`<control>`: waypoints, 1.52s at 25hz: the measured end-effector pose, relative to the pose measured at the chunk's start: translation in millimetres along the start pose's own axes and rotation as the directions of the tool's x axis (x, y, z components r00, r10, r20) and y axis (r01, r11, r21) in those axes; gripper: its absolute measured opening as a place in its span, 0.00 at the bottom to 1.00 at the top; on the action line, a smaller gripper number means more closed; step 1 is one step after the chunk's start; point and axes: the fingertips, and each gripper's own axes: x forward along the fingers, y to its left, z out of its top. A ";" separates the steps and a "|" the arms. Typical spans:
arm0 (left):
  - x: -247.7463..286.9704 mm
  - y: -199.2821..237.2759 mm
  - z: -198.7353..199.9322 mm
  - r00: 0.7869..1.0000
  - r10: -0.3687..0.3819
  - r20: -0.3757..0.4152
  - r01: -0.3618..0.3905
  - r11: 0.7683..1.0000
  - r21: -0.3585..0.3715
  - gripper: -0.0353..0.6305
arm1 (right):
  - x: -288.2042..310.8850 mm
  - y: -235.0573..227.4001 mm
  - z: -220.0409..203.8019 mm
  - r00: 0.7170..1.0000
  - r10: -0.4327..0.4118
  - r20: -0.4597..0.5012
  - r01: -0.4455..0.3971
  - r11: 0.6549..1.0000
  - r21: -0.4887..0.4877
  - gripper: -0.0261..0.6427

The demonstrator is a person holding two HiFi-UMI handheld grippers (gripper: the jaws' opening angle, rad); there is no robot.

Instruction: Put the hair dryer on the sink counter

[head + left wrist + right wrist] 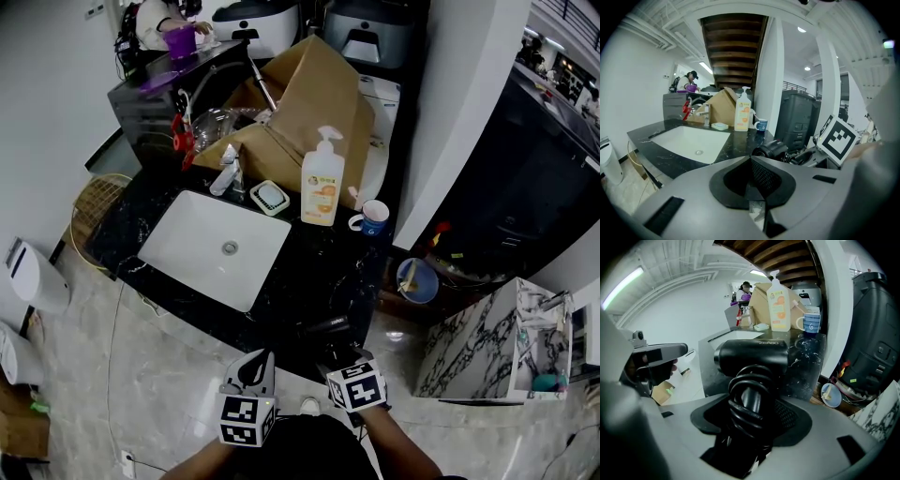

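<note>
A black hair dryer (328,328) (752,357) hangs over the front right edge of the black marble sink counter (319,272); I cannot tell whether it touches the counter. Its handle has the cord coiled round it. My right gripper (339,354) (752,413) is shut on that handle, with the barrel pointing left. My left gripper (258,367) (752,187) is beside it to the left, in front of the counter edge, shut and empty. The left gripper view shows the hair dryer (771,150) just to its right.
A white basin (216,244) takes up the counter's left. Behind it are a faucet (230,173), a soap dish (270,197), a soap bottle (322,180), a blue-and-white mug (373,217) and a cardboard box (309,94). A blue bowl (416,279) lies lower on the right.
</note>
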 end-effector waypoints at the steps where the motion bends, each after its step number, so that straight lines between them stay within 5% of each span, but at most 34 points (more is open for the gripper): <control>1: -0.6 -0.5 0.4 1.000 -0.001 0.003 0.001 1.000 0.000 0.06 | 0.5 0.1 -0.1 1.000 -0.006 -0.004 0.006 1.000 -0.010 0.45; 19: -30.5 -6.3 1.7 0.998 -0.027 0.049 0.027 1.000 0.005 0.06 | -4.3 0.3 -7.8 0.994 -0.092 -0.064 0.085 0.991 -0.102 0.49; 34: -80.2 -5.1 -11.8 0.995 -0.063 0.083 0.062 0.998 0.014 0.06 | -91.7 30.9 3.2 0.953 -0.238 0.190 0.239 0.971 0.015 0.50; 38: -95.8 -11.4 -22.1 0.993 -0.082 0.085 0.080 0.997 0.020 0.06 | -114.2 60.8 -4.5 0.927 -0.252 0.279 0.246 0.968 0.056 0.42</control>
